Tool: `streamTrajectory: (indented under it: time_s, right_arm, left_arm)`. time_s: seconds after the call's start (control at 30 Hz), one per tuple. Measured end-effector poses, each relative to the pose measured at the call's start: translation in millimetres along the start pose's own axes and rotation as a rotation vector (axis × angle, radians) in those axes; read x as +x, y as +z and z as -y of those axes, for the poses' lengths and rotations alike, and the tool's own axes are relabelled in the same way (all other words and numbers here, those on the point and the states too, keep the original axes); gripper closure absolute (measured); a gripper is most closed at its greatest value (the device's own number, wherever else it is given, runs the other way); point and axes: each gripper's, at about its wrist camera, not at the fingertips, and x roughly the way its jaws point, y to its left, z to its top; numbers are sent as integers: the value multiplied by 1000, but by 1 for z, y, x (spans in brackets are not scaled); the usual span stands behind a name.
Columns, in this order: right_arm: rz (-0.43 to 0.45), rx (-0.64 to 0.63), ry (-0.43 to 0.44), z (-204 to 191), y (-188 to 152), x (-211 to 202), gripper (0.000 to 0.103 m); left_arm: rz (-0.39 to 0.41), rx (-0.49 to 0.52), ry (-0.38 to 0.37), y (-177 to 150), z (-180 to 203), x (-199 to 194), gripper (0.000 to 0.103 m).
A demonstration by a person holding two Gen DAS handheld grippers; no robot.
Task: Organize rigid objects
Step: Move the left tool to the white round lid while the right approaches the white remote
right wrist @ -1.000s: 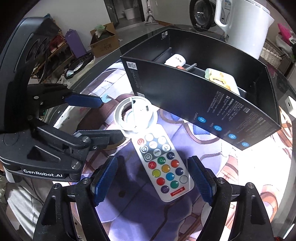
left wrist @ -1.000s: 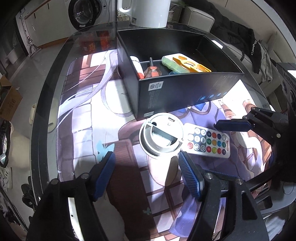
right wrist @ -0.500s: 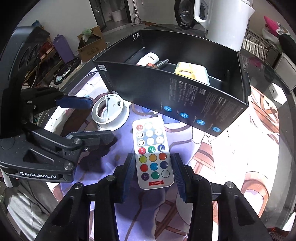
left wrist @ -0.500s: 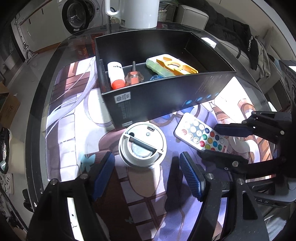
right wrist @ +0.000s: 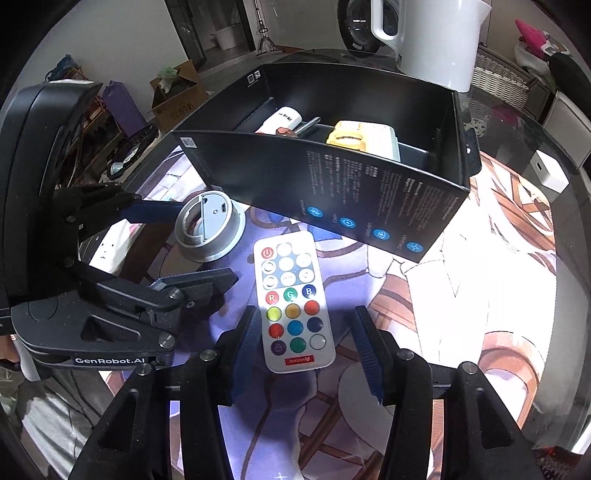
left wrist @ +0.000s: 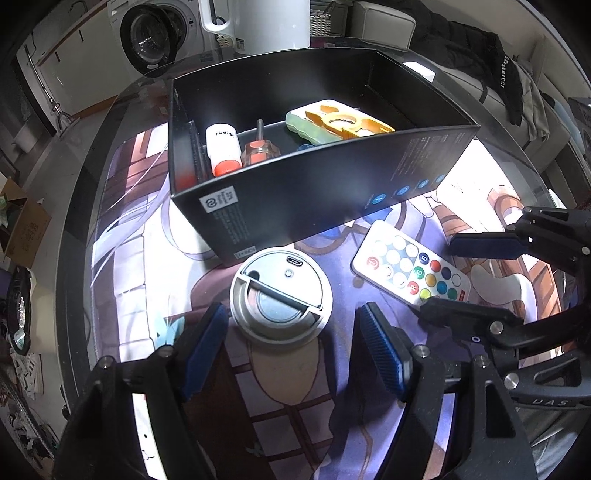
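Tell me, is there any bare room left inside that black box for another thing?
Yes: the black cardboard box has bare floor at its far end, beyond the green-and-orange plastic case. The near-left corner is crowded: a white bottle with an orange cap and a clear-handled screwdriver lie side by side.

On the desk (left wrist: 85, 206) an open box (left wrist: 314, 206) stands toward the far side. Inside it, at its left end, a small bottle (left wrist: 221, 149) lies beside a screwdriver (left wrist: 259, 147), and a flat case (left wrist: 338, 120) lies further right. Just in front of the box's near wall sits a round device (left wrist: 280, 295), and to its right, close by but apart from it, a remote control (left wrist: 412, 267) lies flat. The left gripper (left wrist: 291, 339) straddles the near side of the round device, and the right gripper (right wrist: 304, 343) straddles the near end of the remote. Behind the box stands a kettle (left wrist: 258, 24), with a washing machine (left wrist: 155, 35) beyond it on the left.
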Motion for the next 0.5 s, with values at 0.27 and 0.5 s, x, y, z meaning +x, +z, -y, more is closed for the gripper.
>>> streamTrajectory:
  time_s: [0.27, 0.5]
  right_arm:
    - [-2, -4, -1, 0, 0, -1, 54]
    - [-9, -26, -17, -9, 3, -3, 64]
  left_arm:
    - [1, 3, -9, -1, -3, -4, 53]
    - [0, 9, -9, -4, -3, -7, 55]
